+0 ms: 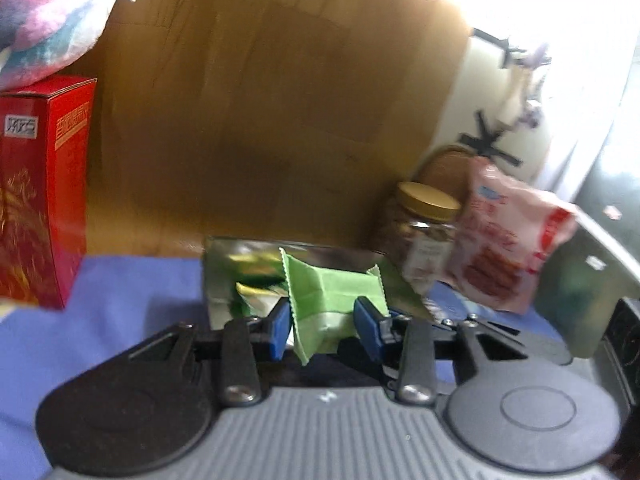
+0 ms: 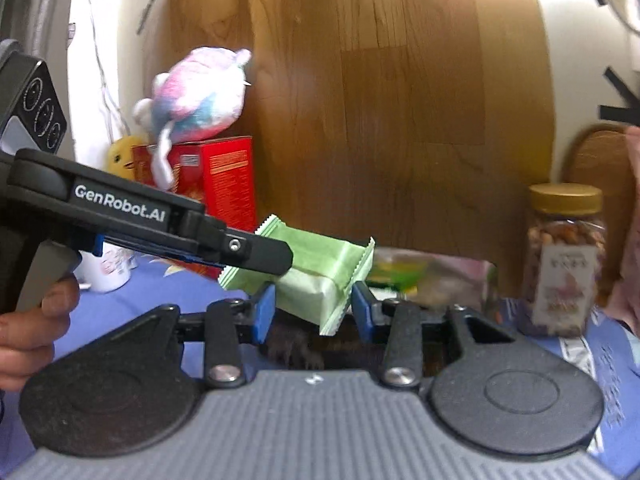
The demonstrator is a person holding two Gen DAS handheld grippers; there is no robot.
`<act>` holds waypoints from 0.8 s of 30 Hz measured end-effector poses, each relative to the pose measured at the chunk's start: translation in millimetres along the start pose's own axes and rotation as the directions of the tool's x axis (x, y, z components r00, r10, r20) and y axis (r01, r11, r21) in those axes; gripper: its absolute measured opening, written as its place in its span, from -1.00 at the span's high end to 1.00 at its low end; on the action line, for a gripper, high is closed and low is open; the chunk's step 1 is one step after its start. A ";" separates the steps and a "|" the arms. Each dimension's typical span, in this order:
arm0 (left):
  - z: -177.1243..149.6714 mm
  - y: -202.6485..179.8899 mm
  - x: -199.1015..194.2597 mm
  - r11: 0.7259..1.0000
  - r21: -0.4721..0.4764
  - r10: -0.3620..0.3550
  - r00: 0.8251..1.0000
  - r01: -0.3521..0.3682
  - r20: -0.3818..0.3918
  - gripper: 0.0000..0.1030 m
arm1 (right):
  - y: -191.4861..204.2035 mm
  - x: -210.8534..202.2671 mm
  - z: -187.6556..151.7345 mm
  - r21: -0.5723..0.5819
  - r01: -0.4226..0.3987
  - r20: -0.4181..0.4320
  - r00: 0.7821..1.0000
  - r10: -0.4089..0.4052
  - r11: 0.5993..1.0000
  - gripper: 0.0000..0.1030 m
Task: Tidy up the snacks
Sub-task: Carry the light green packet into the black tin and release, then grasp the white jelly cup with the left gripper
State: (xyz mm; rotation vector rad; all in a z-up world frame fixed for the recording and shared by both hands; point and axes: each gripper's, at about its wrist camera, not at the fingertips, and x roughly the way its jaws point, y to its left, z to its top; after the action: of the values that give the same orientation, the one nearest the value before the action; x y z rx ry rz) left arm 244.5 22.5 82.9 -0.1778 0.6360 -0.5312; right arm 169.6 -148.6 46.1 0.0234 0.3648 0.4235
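A green snack packet (image 1: 332,300) sits between the blue pads of my left gripper (image 1: 326,320), which is shut on it. The same green packet (image 2: 316,276) shows in the right wrist view, between the blue pads of my right gripper (image 2: 312,310), which also closes on it, while the left gripper's black finger (image 2: 256,250) lies across its top. Both grippers hold the one packet above the blue cloth (image 1: 120,312). A silver foil snack bag (image 1: 256,272) lies just behind the packet.
A red box (image 1: 40,192) stands at the left with a pink-blue plush (image 2: 200,92) on it. A nut jar with a gold lid (image 2: 564,256) and a pink snack bag (image 1: 508,240) stand at the right. A wooden board (image 2: 380,100) leans behind. A white cup (image 2: 108,268) stands at left.
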 end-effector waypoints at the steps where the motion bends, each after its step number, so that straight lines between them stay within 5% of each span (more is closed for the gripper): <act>1: 3.1 2.8 9.0 1.000 0.009 0.019 1.000 -0.019 -0.010 0.29 | -1.9 11.1 2.7 0.001 0.005 -0.011 1.000 -0.005 1.000 0.14; 6: -0.2 13.2 26.5 0.993 0.047 0.114 0.993 -0.113 -0.031 0.05 | -9.9 48.1 2.7 0.013 0.036 -0.083 0.996 -0.035 0.999 -0.03; 12: -33.4 44.1 -30.9 0.998 -0.026 0.049 0.999 -0.049 0.013 -0.03 | -15.3 -6.4 -21.0 0.144 -0.029 -0.015 0.999 0.032 0.989 -0.03; 19: -88.4 50.1 -49.7 0.996 -0.089 0.001 0.998 -0.007 -0.061 -0.03 | -9.5 -34.2 -59.2 0.323 -0.146 -0.127 0.972 0.196 0.935 0.18; 24: -114.4 45.3 -50.6 0.991 -0.130 -0.001 0.996 -0.011 -0.090 0.06 | 25.9 -11.8 -67.8 0.215 -0.117 -0.218 0.962 0.164 0.970 0.18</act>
State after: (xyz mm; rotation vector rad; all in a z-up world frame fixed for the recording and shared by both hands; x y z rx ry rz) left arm 159.6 87.8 3.9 -0.2767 0.7600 -0.4949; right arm 125.6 -133.3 -10.7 0.1987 0.6411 0.5315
